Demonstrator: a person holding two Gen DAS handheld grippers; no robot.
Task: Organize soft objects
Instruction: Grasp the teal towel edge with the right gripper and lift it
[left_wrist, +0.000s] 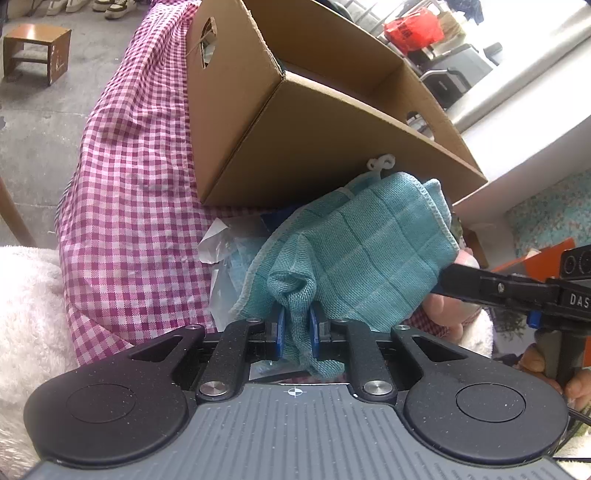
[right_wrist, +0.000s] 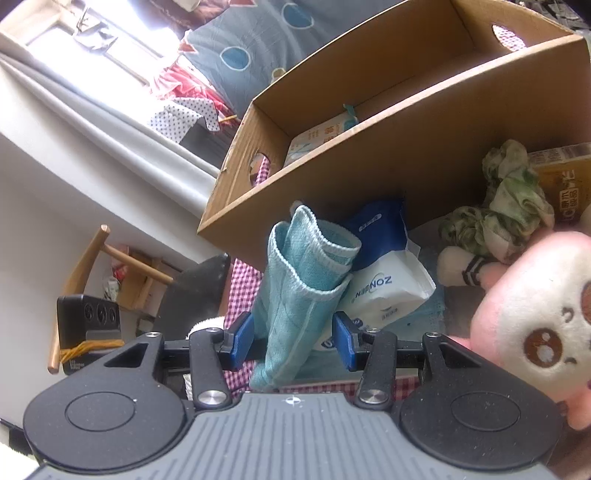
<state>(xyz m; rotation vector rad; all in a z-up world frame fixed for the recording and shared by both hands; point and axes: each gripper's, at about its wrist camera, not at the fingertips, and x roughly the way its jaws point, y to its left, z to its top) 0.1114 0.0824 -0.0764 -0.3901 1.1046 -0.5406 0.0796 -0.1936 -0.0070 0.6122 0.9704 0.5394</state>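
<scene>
A teal checked cloth (left_wrist: 354, 251) hangs in the air in front of the cardboard box (left_wrist: 295, 122). My left gripper (left_wrist: 295, 325) is shut on its lower bunched edge. My right gripper (right_wrist: 293, 338) is open, its blue pads (right_wrist: 242, 332) on either side of the folded cloth (right_wrist: 299, 280) without pressing it. In the left wrist view the right gripper (left_wrist: 443, 275) reaches in at the cloth's right edge. The box (right_wrist: 388, 155) holds a tissue pack (right_wrist: 321, 138).
A pink-and-white checked tablecloth (left_wrist: 140, 192) covers the surface. A blue-white wipes pack (right_wrist: 384, 273), a green scrunched cloth (right_wrist: 506, 206) and a pink plush toy (right_wrist: 535, 314) lie in front of the box. A white fluffy towel (left_wrist: 26, 310) lies at the left.
</scene>
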